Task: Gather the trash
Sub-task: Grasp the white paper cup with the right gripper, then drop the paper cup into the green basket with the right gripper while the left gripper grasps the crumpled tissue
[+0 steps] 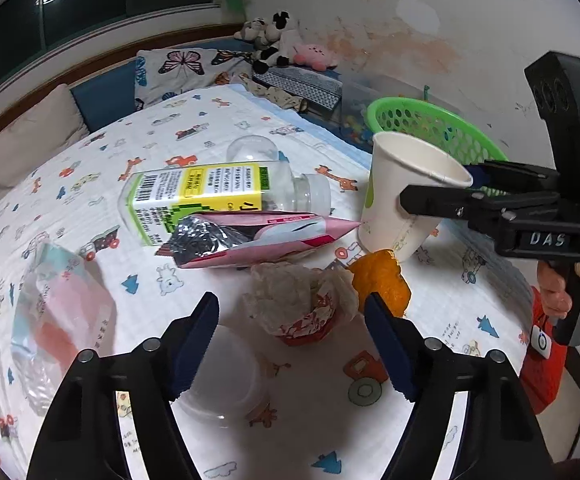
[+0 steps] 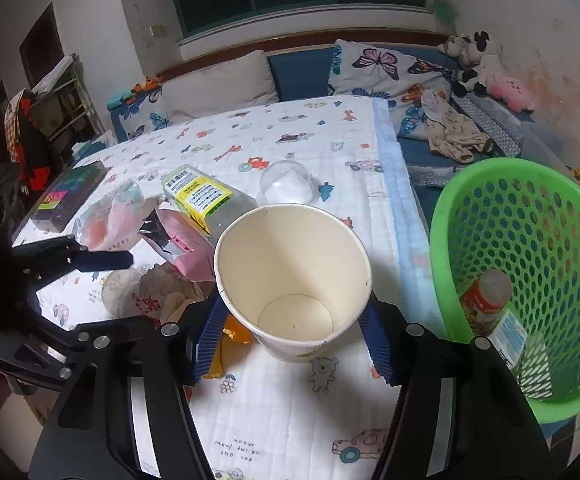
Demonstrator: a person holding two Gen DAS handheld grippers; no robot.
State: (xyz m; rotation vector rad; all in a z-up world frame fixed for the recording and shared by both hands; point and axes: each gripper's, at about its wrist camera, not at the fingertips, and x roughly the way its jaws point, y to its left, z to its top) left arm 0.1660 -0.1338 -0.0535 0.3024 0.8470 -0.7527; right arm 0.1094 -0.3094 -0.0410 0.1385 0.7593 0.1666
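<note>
A: Which way is the cup [image 2: 292, 280] sitting?

B: Tilted, mouth up and leaning toward the right-wrist camera, base toward the quilt [image 2: 290, 412]. Its long axis runs from the base up to the rim. The right gripper [image 2: 296, 344] has its blue pads against both sides of the lower wall, so the cup is clamped there, over the quilt's near edge, just left of the basket [image 2: 562, 392].

A: Anything inside it?

B: Nothing, just the bare bottom. The basket holds a bottle [image 2: 486, 300] with a red label lying against its wall, plus a white-and-blue packet beside it.

A: And the left gripper [image 1: 292, 344]?

B: Jaws part open, holding nothing. The crumpled wrapper [image 1: 302, 304] lies just ahead, between the tips but untouched.

A: The rest of the trash?

B: A clear bottle [image 1: 209, 196] with a yellow-green label lies on its side, cap end pointing toward the cup. In front of it a pink foil pouch [image 1: 257, 240] lies flat, its pointed end also toward the cup. An orange peel [image 1: 382, 280] sits at the cup's foot, and a clear plastic bag [image 1: 57, 316] lies to the left.

A: What's hard to read?

B: A clear lid or tub [image 1: 225, 376] under the left fingers is blurred. A clear dome [image 2: 287, 184] behind the bottle is hard to identify. The basket's far side is cut off in the left view
</note>
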